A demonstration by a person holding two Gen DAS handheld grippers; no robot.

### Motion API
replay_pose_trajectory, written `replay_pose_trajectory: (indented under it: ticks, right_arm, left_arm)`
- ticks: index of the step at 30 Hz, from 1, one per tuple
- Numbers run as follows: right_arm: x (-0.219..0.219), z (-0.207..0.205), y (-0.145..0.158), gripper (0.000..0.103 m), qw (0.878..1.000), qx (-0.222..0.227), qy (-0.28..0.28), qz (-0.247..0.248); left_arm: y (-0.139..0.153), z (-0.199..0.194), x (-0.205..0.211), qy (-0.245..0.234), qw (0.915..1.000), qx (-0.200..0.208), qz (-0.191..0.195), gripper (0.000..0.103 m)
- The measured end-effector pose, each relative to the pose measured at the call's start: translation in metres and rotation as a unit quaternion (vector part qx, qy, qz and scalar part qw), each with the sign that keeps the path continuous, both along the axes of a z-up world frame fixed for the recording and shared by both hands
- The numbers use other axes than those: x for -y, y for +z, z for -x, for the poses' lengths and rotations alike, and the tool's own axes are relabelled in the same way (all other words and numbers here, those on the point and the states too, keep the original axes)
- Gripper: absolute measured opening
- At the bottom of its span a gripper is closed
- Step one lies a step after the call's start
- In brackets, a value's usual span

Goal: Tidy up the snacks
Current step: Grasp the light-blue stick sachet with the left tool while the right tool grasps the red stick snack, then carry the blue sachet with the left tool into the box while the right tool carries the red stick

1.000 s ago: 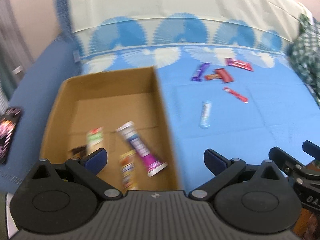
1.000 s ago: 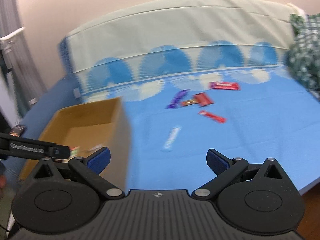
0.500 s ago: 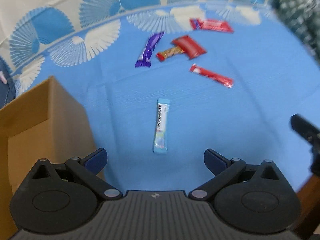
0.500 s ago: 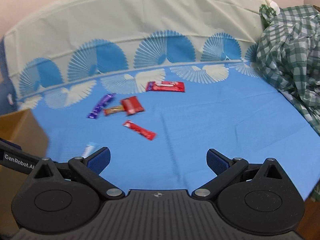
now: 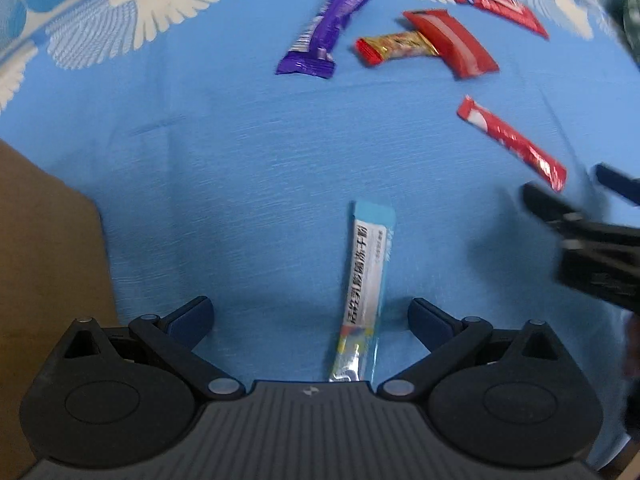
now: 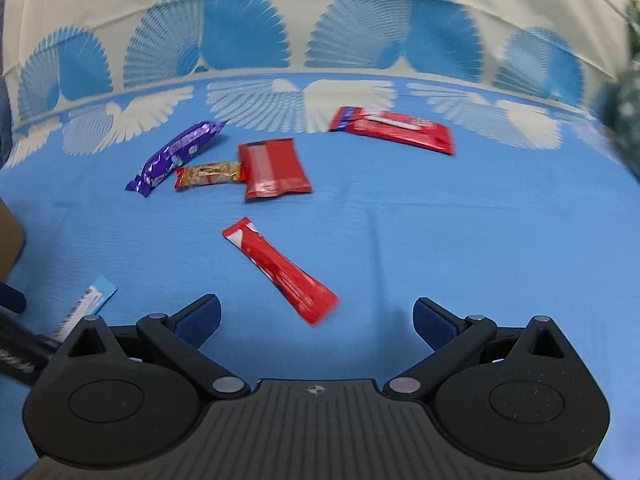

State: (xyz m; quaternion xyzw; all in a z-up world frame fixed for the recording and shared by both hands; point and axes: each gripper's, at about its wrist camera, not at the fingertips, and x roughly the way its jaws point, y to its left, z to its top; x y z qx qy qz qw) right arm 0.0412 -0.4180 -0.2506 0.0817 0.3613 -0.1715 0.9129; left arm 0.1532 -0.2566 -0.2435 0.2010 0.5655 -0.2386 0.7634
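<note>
Now both wide-open grippers are hanging empty: left gripper [image 5: 310, 316] over the thin light-blue snack stick [image 5: 366, 280], right gripper [image 6: 316, 316] by the long red snack stick [image 6: 280, 270]; the flat packets may be slipping away on the blue bed sheet [image 5: 240, 152].

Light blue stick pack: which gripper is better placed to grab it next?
Left. The light blue stick pack lies between the open left gripper fingers, near the cardboard box. The right gripper, also open, faces the long red stick instead.

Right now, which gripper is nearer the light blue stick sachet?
Left. The left gripper is open with the light blue stick sachet lying between its fingers; the right gripper hovers off to the sachet's right, over the red stick.
</note>
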Motion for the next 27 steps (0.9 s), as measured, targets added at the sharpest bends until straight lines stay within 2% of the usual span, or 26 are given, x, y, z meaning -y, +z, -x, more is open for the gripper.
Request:
replay_pose_trajectory:
  ticks: [1,2,3,9,11,12,13,14,15,16,18,22,27]
  right_arm:
    - [0.001,-0.006,-0.007,0.103,1.000,-0.002,0.002,0.010]
    - [-0.001,-0.005,-0.008,0.102,0.999,0.021,0.005,0.025]
    - [0.000,-0.008,-0.010,0.102,0.999,0.025,0.008,0.029]
    - [0.002,-0.010,-0.013,0.102,0.998,0.040,0.016,0.035]
    - [0.000,-0.008,-0.011,0.093,0.998,0.042,0.024,0.033]
    - [-0.003,-0.005,-0.008,0.074,0.998,0.047,0.034,0.034]
    - [-0.007,-0.003,-0.006,0.052,0.997,0.048,0.046,0.036]
    - [-0.010,-0.001,-0.005,0.041,0.997,0.046,0.054,0.035]
    - [-0.013,0.000,-0.004,0.024,0.997,0.043,0.060,0.036]
    - [-0.016,0.000,-0.003,0.017,0.997,0.038,0.060,0.040]
    - [-0.019,0.001,0.002,0.013,0.998,0.031,0.050,0.035]
    - [-0.027,0.018,0.020,0.013,0.999,0.040,0.021,0.016]
    - [-0.049,0.059,0.065,0.013,0.997,0.078,-0.003,0.013]
  left_arm:
    - [0.000,-0.001,0.000,0.002,1.0000,0.003,0.000,0.103]
    - [0.000,-0.001,0.000,0.001,1.0000,0.006,0.000,0.103]
    - [-0.001,-0.001,0.001,-0.001,0.9999,0.011,0.000,0.103]
    - [0.001,0.002,0.000,0.003,0.9998,0.017,0.003,0.103]
    - [0.006,0.006,0.001,-0.001,0.9996,0.026,0.003,0.095]
    - [0.011,0.009,0.001,-0.005,0.9994,0.033,0.008,0.077]
    - [0.016,0.011,0.002,-0.008,0.9989,0.043,0.014,0.048]
    - [0.021,0.014,0.002,-0.013,0.9984,0.052,0.020,0.028]
    - [0.023,0.015,0.002,-0.013,0.9985,0.050,0.021,0.015]
    - [0.024,0.014,0.000,-0.005,0.9988,0.044,0.022,0.015]
    - [0.029,0.015,-0.004,0.008,0.9989,0.037,0.030,0.014]
    - [0.054,0.032,-0.014,-0.004,0.9973,0.043,0.059,0.014]
    - [0.098,0.066,-0.029,-0.011,0.9932,0.058,0.100,0.014]
